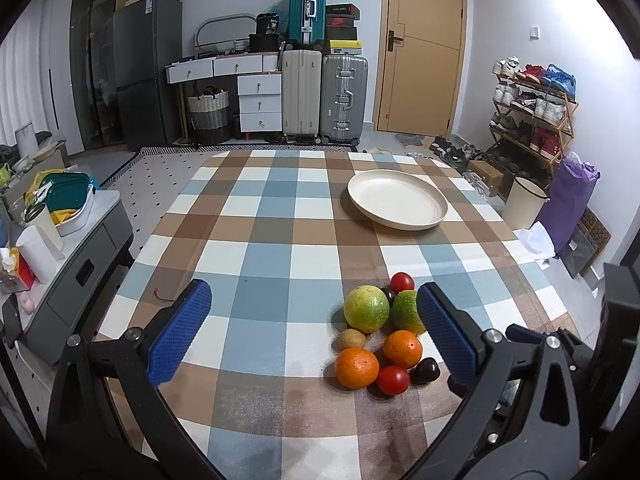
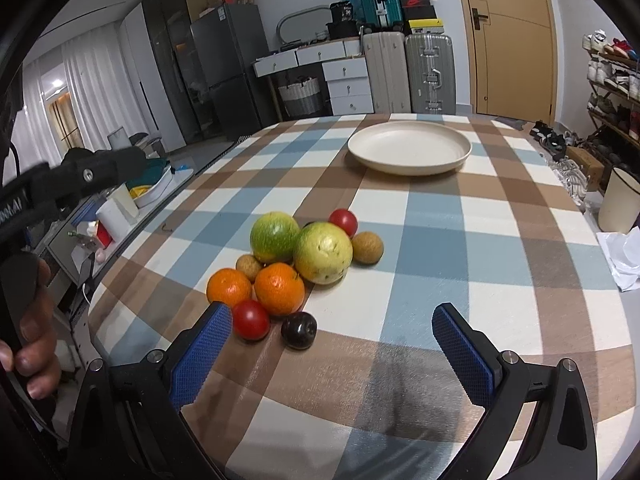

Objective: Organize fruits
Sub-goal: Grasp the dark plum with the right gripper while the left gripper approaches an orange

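A pile of fruit lies on the checked tablecloth: two green-yellow fruits [image 2: 275, 239] [image 2: 324, 252], two oranges [image 2: 279, 288] [image 2: 229, 287], two red tomatoes [image 2: 251, 319] [image 2: 343, 221], a dark plum [image 2: 299, 329] and small brown fruits [image 2: 367, 247]. An empty cream plate [image 2: 409, 147] sits farther back. My right gripper [image 2: 332, 322] is open just in front of the pile, with the plum and a tomato near its left finger. My left gripper [image 1: 314, 300] is open, left of the pile [image 1: 366, 308]; its right finger [image 1: 444, 332] hides part of one green fruit. The plate [image 1: 397, 199] lies beyond.
The table's [image 1: 260, 240] left edge drops to a grey cabinet [image 1: 80, 264] crowded with cups and containers. A hand [image 2: 36, 344] holding the other gripper's handle shows at the right wrist view's left. Suitcases, drawers, a shoe rack and a door stand behind.
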The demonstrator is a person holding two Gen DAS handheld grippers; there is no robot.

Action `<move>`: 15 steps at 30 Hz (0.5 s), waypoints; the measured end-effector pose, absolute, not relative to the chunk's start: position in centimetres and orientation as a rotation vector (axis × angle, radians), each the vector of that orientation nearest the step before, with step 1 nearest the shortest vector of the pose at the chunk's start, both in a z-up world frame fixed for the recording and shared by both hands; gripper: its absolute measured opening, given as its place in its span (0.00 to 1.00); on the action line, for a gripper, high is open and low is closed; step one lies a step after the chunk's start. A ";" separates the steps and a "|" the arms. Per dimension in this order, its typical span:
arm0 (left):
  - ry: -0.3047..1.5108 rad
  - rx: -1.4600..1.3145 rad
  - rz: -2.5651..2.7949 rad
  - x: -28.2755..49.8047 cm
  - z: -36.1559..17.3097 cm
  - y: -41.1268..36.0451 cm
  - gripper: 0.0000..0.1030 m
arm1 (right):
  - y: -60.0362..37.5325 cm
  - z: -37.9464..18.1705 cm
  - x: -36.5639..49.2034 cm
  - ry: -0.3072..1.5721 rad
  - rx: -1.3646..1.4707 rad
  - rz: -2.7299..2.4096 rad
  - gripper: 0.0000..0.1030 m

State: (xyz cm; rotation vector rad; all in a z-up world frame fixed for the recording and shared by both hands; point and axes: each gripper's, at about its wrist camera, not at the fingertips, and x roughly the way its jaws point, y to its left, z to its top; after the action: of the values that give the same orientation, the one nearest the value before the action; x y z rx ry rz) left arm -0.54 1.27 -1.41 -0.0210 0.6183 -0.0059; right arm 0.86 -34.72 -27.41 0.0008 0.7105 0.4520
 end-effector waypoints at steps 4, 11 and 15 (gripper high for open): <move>0.620 -0.027 -0.004 -0.7 -1.5 1.3 0.99 | -34.3 -28.4 1.2 0.737 -0.006 0.458 0.99; 0.623 -0.041 0.001 -0.5 -1.8 2.5 0.99 | -33.8 -29.6 1.8 0.770 -0.015 0.457 0.95; 0.627 -0.059 0.009 -0.1 -2.1 3.3 0.99 | -33.5 -30.2 2.1 0.795 -0.023 0.457 0.89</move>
State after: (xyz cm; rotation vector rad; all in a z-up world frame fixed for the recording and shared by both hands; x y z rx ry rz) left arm -0.13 3.33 -2.07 -0.0586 0.6271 0.0089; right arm 2.11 -33.51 -30.17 -0.0234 0.7949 0.4574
